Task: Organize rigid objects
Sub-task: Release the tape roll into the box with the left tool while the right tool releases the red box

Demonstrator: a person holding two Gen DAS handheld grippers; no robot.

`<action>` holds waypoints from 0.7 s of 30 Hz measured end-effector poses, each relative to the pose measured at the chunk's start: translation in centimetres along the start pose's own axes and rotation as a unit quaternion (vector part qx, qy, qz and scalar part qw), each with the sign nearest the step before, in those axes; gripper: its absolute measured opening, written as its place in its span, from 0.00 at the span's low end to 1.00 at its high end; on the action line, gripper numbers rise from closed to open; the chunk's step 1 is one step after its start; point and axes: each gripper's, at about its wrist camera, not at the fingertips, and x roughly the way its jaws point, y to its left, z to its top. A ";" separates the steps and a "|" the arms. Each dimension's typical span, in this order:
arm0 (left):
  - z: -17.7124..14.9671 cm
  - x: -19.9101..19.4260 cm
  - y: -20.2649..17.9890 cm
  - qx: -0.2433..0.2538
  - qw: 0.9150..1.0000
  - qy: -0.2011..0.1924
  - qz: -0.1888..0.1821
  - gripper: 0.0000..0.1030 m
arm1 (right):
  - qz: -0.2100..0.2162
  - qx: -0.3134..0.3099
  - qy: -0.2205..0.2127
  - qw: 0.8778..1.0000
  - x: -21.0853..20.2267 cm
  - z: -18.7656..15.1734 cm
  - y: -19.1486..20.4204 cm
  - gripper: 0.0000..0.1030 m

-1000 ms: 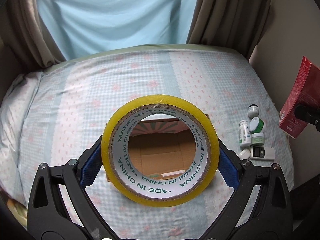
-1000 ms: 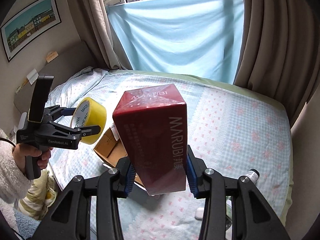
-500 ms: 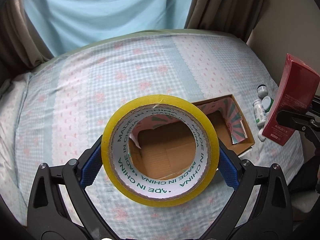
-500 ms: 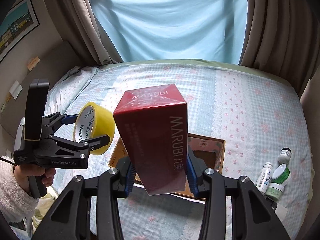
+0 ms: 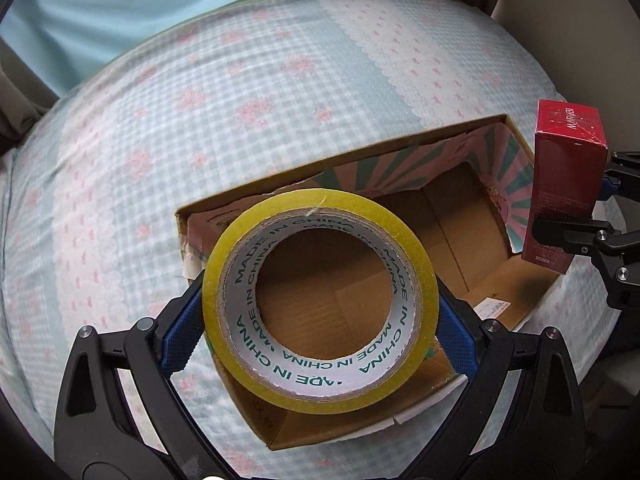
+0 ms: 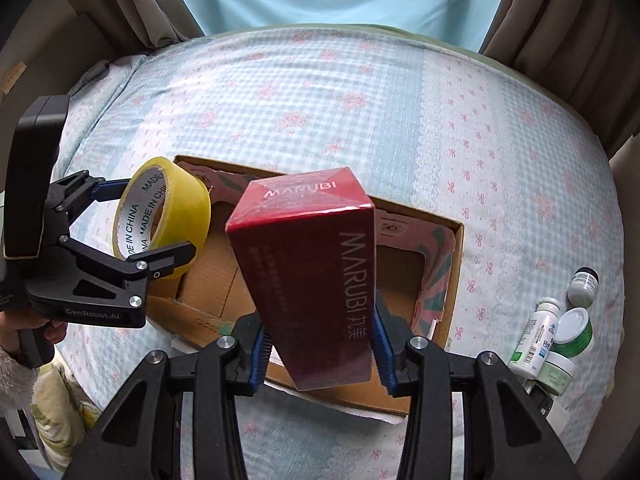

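My left gripper (image 5: 320, 312) is shut on a yellow tape roll (image 5: 400, 220), held over the left end of an open cardboard box (image 5: 460, 232) on the bed. The roll also shows in the right wrist view (image 6: 176, 192), with the left gripper (image 6: 148, 232) around it. My right gripper (image 6: 320, 344) is shut on a red MARUBI carton (image 6: 312, 272), held upright above the box (image 6: 404, 276). The carton shows at the right edge of the left wrist view (image 5: 564, 184), over the box's right end. The box looks empty inside.
Several small bottles and jars (image 6: 560, 328) lie on the bed right of the box. The bed has a blue checked cover (image 6: 360, 92) with pink flowers. Curtains (image 6: 560, 20) and a pale blue sheet hang behind it.
Both grippers have moved down and towards the box with their loads. The tape roll and the red carton now hang over the box, and the box looks much larger.
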 end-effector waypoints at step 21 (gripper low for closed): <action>-2.1 1.9 -3.8 0.151 0.989 -0.006 -0.003 1.00 | 0.005 -0.032 0.070 0.997 5.9 0.8 -1.5 1.00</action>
